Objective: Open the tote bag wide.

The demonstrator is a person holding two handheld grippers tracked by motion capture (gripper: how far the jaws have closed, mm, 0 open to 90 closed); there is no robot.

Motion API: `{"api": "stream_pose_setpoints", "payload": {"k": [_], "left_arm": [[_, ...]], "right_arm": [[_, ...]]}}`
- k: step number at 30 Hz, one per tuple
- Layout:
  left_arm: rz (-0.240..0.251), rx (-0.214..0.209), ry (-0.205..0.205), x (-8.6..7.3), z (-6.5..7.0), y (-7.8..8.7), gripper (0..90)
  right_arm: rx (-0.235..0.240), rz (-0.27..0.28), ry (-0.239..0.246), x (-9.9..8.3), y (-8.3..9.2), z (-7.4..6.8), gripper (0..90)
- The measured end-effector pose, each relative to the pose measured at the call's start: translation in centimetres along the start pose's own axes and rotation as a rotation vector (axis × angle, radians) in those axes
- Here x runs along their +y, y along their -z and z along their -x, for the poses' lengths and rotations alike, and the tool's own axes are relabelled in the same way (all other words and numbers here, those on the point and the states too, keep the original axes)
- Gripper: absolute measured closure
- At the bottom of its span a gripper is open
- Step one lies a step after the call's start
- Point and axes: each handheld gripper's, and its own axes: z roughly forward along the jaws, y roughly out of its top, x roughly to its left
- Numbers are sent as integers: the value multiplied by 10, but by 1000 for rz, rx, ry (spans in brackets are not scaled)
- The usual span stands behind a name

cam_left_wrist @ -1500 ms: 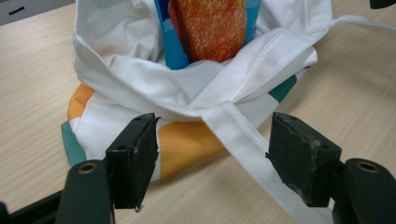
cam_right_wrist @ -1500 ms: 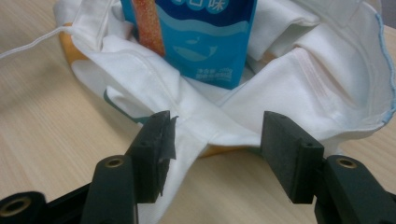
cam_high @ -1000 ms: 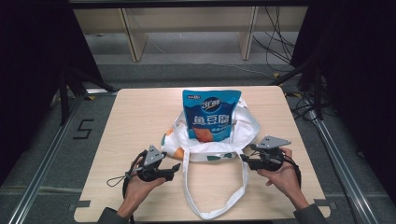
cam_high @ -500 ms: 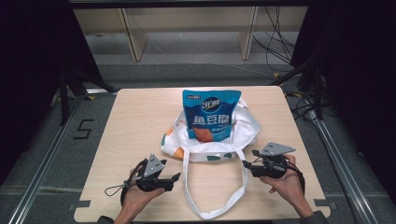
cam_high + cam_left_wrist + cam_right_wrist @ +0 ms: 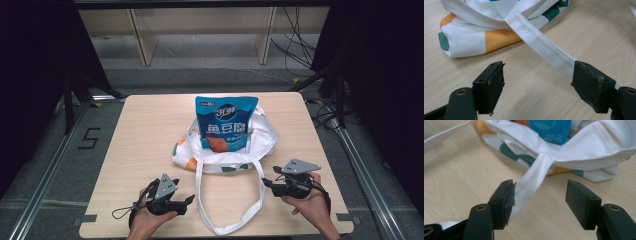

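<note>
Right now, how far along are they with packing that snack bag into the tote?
Looks nearly done: the blue snack bag already stands inside the white tote bag. In hand: nothing; the left gripper and right gripper are open beside the white handle strap, jaws just opening. Possibly left: lifting the tote by its straps.

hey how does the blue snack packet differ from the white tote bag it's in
The snack packet is blue and glossy with printed lettering; the tote bag is soft white cloth with orange and green patches. The snack packet stands upright with a flat front, while the tote bag lies slumped and creased around it. The tote bag has a long strap looping toward the table's near edge; the snack packet has none. Both sit mid-table.
</note>
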Motion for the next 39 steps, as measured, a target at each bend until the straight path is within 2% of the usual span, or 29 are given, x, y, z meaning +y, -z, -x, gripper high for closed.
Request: {"api": "stream_pose_setpoints", "payload": {"k": [1, 2, 3, 6, 7, 8, 9, 10, 11, 15, 16, 18, 19, 20, 21, 22, 23, 25, 27, 29, 31, 33, 35, 36, 37, 39], "left_arm": [[8, -6, 10, -1, 1, 0, 245], [-8, -2, -8, -2, 0, 2, 245], [-24, 6, -46, -2, -4, 3, 243], [-18, 5, -28, -4, -2, 5, 243], [5, 4, -6, -4, 0, 5, 243], [-7, 4, 6, -5, 2, 6, 243], [8, -9, 17, -5, 4, 6, 242], [-3, -13, 4, -6, 4, 7, 241], [-5, -16, 9, -8, 7, 8, 236], [-18, -25, 0, -9, 10, 10, 227], [-21, -26, -23, -9, 10, 11, 227], [-30, -31, -11, -11, 13, 11, 230], [-19, -31, 2, -11, 16, 10, 229], [-33, -46, -18, -12, 17, 11, 229], [-29, -45, -6, -13, 20, 10, 226], [-55, -47, -27, -13, 20, 11, 223], [-48, -62, -17, -15, 22, 10, 221], [-88, -52, -64, -16, 23, 10, 221], [-80, -53, -52, -17, 24, 9, 220], [-83, -50, -55, -18, 24, 9, 220], [-83, -47, -56, -18, 24, 9, 220], [-83, -50, -62, -18, 24, 9, 220], [-85, -46, -48, -18, 23, 9, 220], [-85, -43, -55, -18, 22, 9, 220], [-86, -41, -79, -17, 21, 10, 220], [-86, -41, -79, -17, 21, 10, 221]], "right_arm": [[1, 3, -5, -2, 3, -2, 402], [1, 3, -5, -2, 3, -2, 402], [7, 3, -9, -3, 5, -3, 402], [15, -3, -14, -9, 8, -6, 401], [22, -8, -20, -12, 8, -8, 400], [30, -19, -40, -14, 9, -12, 399], [30, -13, -18, -16, 9, -11, 398], [31, -15, -17, -18, 10, -12, 396], [43, -29, -30, -20, 11, -14, 391], [51, -29, -22, -25, 12, -17, 377], [56, -42, -24, -27, 13, -19, 370], [59, -56, -25, -30, 14, -21, 364], [61, -63, -28, -33, 16, -24, 350], [61, -63, -28, -33, 16, -24, 350], [75, -55, -19, -34, 16, -24, 345], [59, -54, -20, -35, 17, -26, 340], [63, -63, -22, -36, 18, -27, 336], [71, -76, -13, -41, 19, -30, 334], [72, -91, -22, -42, 20, -31, 329], [76, -99, -6, -45, 20, -32, 321], [65, -103, -15, -47, 22, -34, 321], [56, -99, 0, -47, 23, -33, 322], [47, -85, 3, -48, 24, -32, 322], [45, -94, -14, -48, 25, -32, 321], [46, -93, -36, -49, 24, -33, 322], [45, -90, -19, -49, 24, -32, 321]]}}
